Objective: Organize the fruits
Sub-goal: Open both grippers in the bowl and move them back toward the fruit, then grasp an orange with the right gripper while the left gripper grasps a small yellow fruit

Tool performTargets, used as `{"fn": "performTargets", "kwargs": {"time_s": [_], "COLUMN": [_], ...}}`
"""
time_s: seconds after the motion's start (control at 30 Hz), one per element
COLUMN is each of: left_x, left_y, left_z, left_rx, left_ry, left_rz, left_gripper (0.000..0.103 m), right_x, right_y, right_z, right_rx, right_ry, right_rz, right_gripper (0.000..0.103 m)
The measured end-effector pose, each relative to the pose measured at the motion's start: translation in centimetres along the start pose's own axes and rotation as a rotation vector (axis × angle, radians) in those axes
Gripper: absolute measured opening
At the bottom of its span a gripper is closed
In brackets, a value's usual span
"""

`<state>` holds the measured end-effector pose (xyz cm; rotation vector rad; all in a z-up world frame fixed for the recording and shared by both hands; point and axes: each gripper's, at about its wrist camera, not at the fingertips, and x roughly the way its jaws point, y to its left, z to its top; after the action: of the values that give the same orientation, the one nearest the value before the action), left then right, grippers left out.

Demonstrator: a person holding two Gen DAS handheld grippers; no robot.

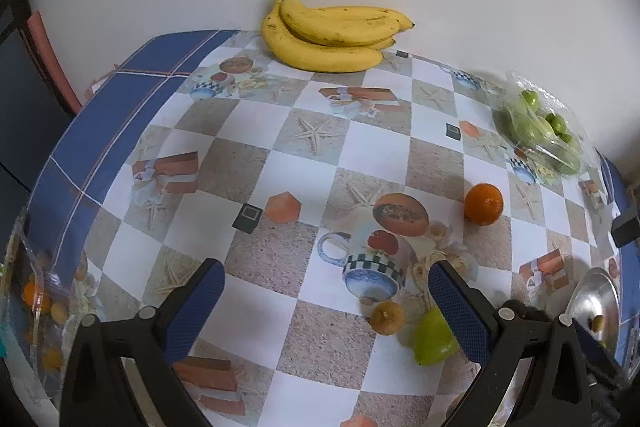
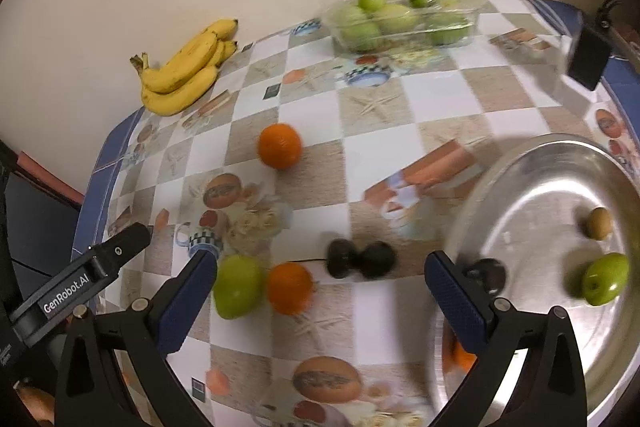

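while both grippers hang over the table (image 1: 304,163) with nothing between their fingers, the fruit lies scattered on a glossy oilcloth printed in beige and white checks with starfish, mugs and bricks, edged in blue. the left gripper (image 1: 326,301) has its jaws spread wide and released, its blue ribbed pads on black arms. just beside its right pad sits a smooth green apple (image 1: 434,339), and next to that a small brownish round fruit (image 1: 386,317). farther off, alone on the cloth, is a dimpled orange (image 1: 483,203). a curved bunch of yellow bananas (image 1: 332,31), freckled brown, rests against the pale wall at the far edge. a crinkly clear plastic tray (image 1: 540,127) of green apples stands at the right.

the right gripper (image 2: 320,275) is also fully released, gripping nothing. near its left pad a second orange (image 2: 289,287) touches the green apple. a round, shiny metal dish (image 2: 532,195) fills the right side; inside it lie another green apple (image 2: 605,279) and a small olive-brown fruit (image 2: 599,223), apart from each other. dark blurred lumps (image 2: 360,259) lie on the cloth by the dish; what they are cannot be told.
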<state>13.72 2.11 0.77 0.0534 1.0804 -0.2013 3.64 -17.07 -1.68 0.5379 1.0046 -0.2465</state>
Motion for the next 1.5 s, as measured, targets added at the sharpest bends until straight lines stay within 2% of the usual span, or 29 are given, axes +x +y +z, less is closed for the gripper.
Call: {"fn": "performTargets", "kwargs": {"time_s": [0.17,0.3,0.5,0.63,0.8,0.9,1.03,1.13,1.27,1.5], "left_x": [1.1,2.6,4.2,4.8,5.0,5.1,5.2,5.3,5.6,5.5], "left_y": [0.3,0.3,-0.1,-0.5,-0.6,-0.6,-0.5,-0.4,-0.5,-0.9], "left_z": [0.0,-0.4,-1.2,-1.5,-1.5,-1.6,-1.7,-1.8,-2.1,-2.4], "left_rx": [-0.018,-0.043,-0.079,-0.085,-0.104,-0.113,-0.13,-0.142,-0.157,-0.154], "left_ry": [0.028,0.085,0.146,0.169,0.185,0.193,0.206,0.214,0.238,0.244], "left_rz": [-0.033,-0.032,-0.068,-0.095,-0.128,-0.14,-0.16,-0.173,-0.195,-0.205], "left_gripper": [0.103,0.103,0.102,0.099,0.092,0.089,0.083,0.079,0.069,0.05], "right_x": [1.2,2.0,2.0,1.3,0.4,0.3,1.1,1.8,2.6,3.0], "right_y": [1.0,1.0,0.9,0.2,0.7,1.2,1.8,1.7,1.7,1.8], "right_z": [-0.3,-0.6,-0.7,-0.5,-0.3,-0.5,-1.1,-1.4,-1.7,-1.8], "right_rx": [-0.002,0.004,-0.008,0.025,0.019,0.016,0.009,0.013,0.018,0.019], "right_ry": [0.014,0.032,0.022,0.015,0.003,0.008,0.044,0.065,0.085,0.093], "right_rz": [-0.003,-0.022,-0.066,-0.05,-0.039,-0.021,-0.002,0.004,0.009,0.02], "right_gripper": [0.103,0.101,0.086,0.078,0.072,0.059,0.048,0.045,0.043,0.033]}}
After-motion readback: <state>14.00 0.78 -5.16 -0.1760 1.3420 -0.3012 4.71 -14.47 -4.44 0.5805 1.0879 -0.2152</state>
